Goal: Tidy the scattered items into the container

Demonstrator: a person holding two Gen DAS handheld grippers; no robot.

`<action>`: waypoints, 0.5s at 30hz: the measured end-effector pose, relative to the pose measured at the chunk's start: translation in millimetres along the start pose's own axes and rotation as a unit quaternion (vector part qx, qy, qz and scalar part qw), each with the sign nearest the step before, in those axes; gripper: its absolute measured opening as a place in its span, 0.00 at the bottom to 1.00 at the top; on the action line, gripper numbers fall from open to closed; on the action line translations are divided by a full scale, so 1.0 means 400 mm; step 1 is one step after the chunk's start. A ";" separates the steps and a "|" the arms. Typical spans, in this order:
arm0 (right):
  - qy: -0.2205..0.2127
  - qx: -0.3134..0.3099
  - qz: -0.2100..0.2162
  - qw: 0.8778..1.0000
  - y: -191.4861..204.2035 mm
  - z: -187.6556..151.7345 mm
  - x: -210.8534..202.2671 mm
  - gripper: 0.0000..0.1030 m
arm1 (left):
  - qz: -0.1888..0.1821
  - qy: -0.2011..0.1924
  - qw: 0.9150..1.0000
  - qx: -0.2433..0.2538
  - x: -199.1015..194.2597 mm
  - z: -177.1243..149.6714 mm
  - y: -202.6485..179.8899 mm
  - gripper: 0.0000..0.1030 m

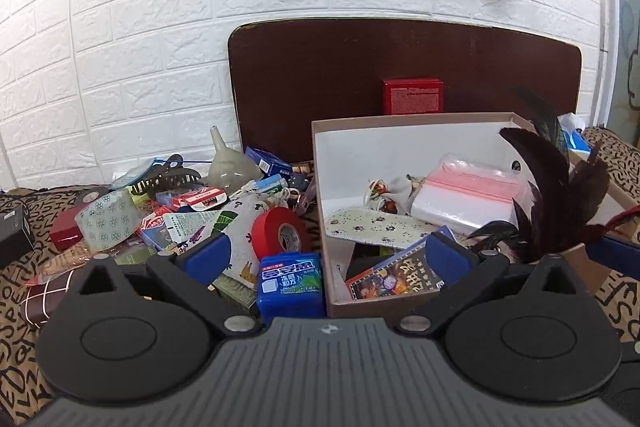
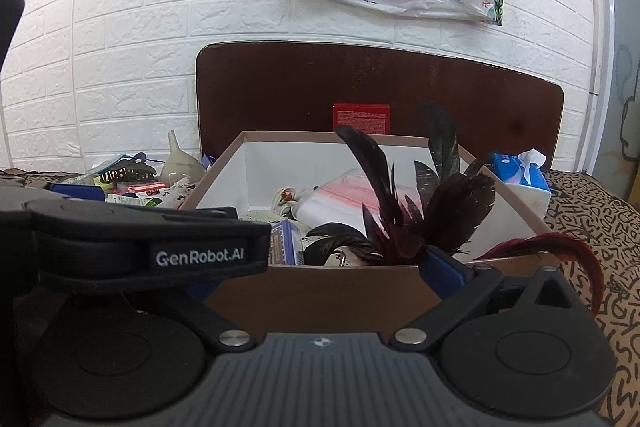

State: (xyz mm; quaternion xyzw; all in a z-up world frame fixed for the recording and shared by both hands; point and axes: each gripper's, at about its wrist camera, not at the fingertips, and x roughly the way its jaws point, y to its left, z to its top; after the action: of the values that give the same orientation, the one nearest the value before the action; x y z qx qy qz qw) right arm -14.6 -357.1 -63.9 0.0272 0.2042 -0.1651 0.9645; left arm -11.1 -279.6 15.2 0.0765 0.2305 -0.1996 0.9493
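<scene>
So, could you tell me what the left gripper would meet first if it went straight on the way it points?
Most likely the blue box between the open left gripper's fingers, or the cardboard box's near-left wall just beside it; depth is unclear.

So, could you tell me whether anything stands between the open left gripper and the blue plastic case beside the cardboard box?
Nothing visible does. The left gripper is open, and the blue plastic case lies just ahead between its fingers, uncovered, beside the cardboard box. The red tape roll sits behind it.

surface: patterned cloth (image 1: 24,291) | on it: cardboard box (image 1: 340,307), item pile (image 1: 180,219), tissue pack (image 2: 520,175)
</scene>
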 end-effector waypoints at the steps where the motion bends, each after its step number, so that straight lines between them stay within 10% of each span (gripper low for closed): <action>1: 0.001 -0.001 -0.001 1.000 0.000 -0.001 0.000 1.00 | 0.001 0.002 1.000 -0.001 0.002 0.001 -0.002 1.00; 15: 0.009 0.013 -0.009 1.000 -0.015 -0.016 0.007 1.00 | 0.017 0.005 1.000 -0.006 0.005 -0.011 -0.009 1.00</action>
State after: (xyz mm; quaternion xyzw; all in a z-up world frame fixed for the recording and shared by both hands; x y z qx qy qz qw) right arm -16.5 -363.1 -70.7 0.0396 0.2109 -0.1765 0.9606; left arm -12.9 -282.5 10.3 0.0756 0.2351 -0.1813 0.9519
